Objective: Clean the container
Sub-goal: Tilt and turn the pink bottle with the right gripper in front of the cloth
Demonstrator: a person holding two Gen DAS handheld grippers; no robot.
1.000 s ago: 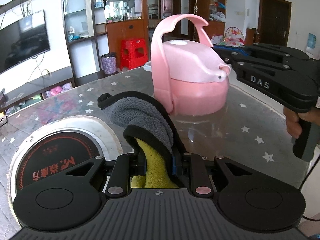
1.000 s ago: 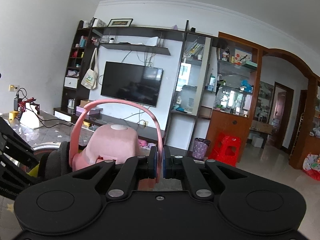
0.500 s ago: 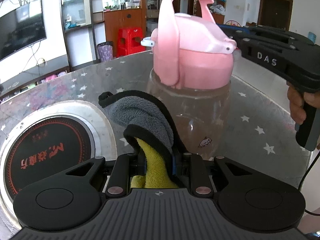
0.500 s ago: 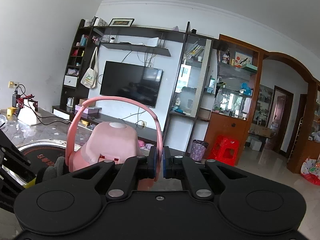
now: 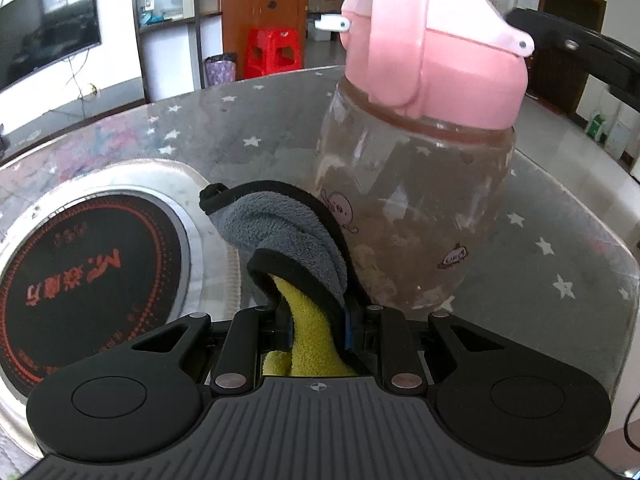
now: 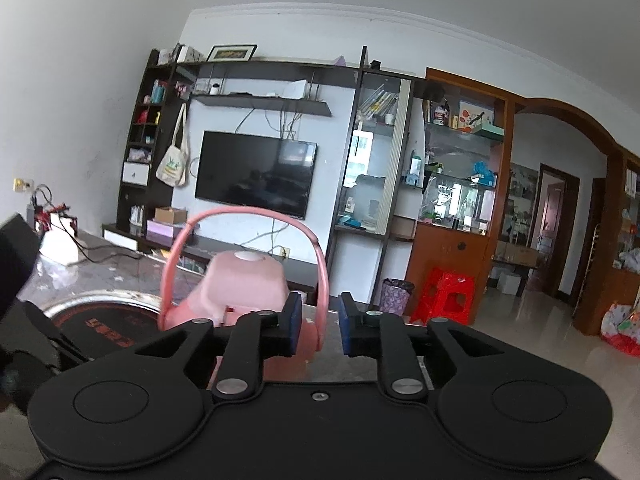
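Note:
A clear bottle (image 5: 412, 208) with a pink lid (image 5: 432, 52) and pink handle stands on the glass table, smeared inside. My left gripper (image 5: 316, 328) is shut on a grey and yellow cloth (image 5: 288, 240), which reaches up to the bottle's left side. In the right wrist view my right gripper (image 6: 319, 326) is open, its pads apart on either side of the pink handle (image 6: 320, 276) of the lid (image 6: 244, 280). The right gripper body shows at the far right of the left wrist view (image 5: 580, 56).
An induction cooker (image 5: 80, 280) is set into the star-patterned glass table (image 5: 560, 248) to the left of the bottle. The table's edge runs close on the right. A red stool (image 5: 272, 52) and cabinets stand beyond.
The right gripper was shut on the pink handle and has opened. The left gripper with the cloth has moved closer to the bottle, whose clear body now shows.

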